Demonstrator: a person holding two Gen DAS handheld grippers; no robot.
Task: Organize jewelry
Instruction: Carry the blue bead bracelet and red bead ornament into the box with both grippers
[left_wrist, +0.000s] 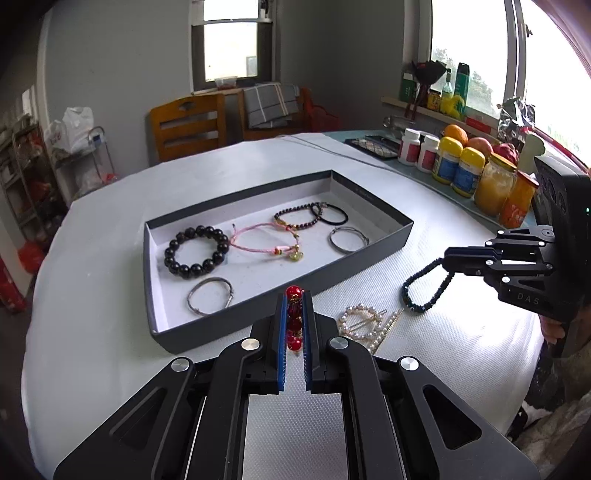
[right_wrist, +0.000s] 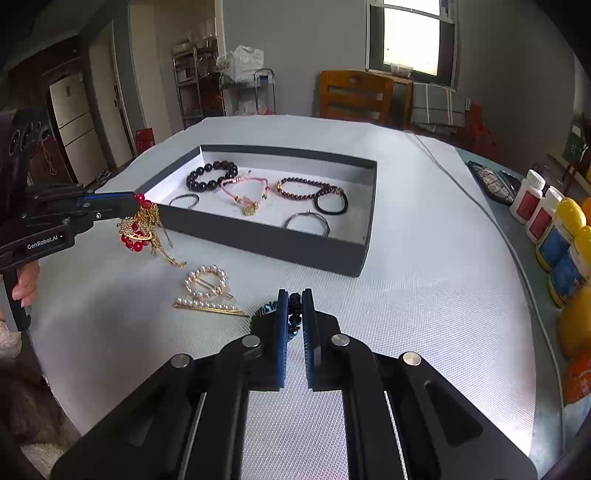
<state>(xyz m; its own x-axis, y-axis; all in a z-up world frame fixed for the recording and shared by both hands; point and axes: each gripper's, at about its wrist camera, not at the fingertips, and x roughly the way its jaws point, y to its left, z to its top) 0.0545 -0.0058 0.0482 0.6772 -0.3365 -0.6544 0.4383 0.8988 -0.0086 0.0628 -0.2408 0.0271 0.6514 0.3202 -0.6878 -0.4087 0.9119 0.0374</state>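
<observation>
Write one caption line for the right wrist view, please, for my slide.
Right gripper lifts a dark beaded bracelet while left gripper carries red-and-gold jewelry beside the tray.

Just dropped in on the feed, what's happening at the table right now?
A person is sorting jewelry into the gray tray, one claw in each hand. The left claw is shut on a red bead and gold chain piece, held beside the tray's near corner. The right claw is shut on a dark beaded bracelet. Six bracelets already lie in the tray; two pearl hair clips remain on the table.
</observation>
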